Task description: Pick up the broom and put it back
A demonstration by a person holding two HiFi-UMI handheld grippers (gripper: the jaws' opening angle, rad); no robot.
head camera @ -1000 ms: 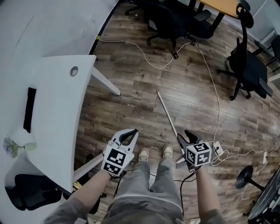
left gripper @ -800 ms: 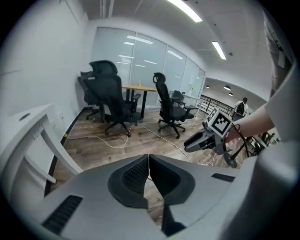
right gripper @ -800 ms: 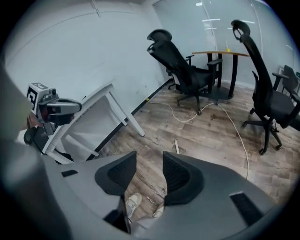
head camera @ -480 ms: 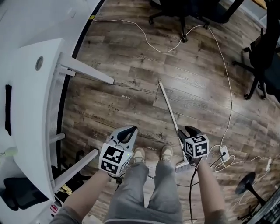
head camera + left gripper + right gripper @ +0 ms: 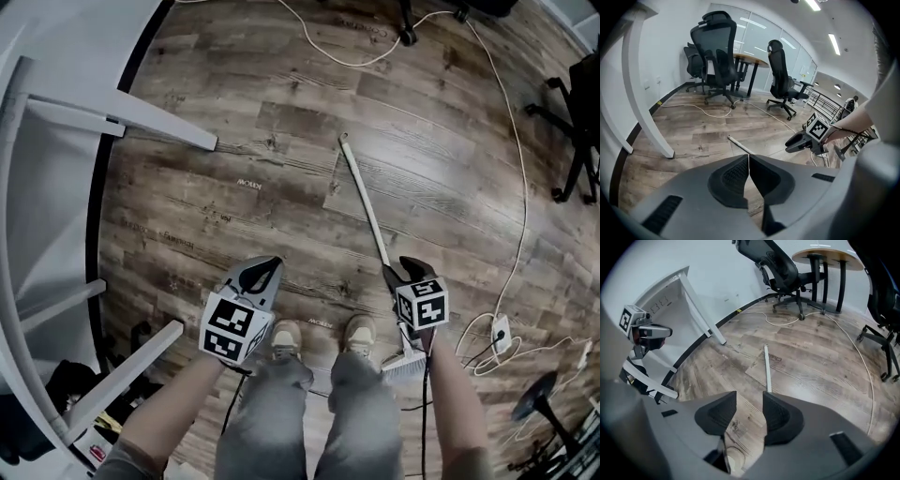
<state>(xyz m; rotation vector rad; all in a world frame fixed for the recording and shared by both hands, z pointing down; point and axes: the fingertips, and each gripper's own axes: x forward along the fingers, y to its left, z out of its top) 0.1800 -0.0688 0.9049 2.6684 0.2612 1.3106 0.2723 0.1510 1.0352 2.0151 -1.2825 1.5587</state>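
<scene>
Beneath the right claw (image 5: 405,270), seemingly ungrasped: broom (image 5: 366,202)

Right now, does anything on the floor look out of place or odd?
Yes: the broom lies flat on the wood floor, handle pointing away from the person, bristles beside their right shoe. The right gripper is above the handle with jaws apart, not gripping it. A white cable also trails loose across the boards.
</scene>
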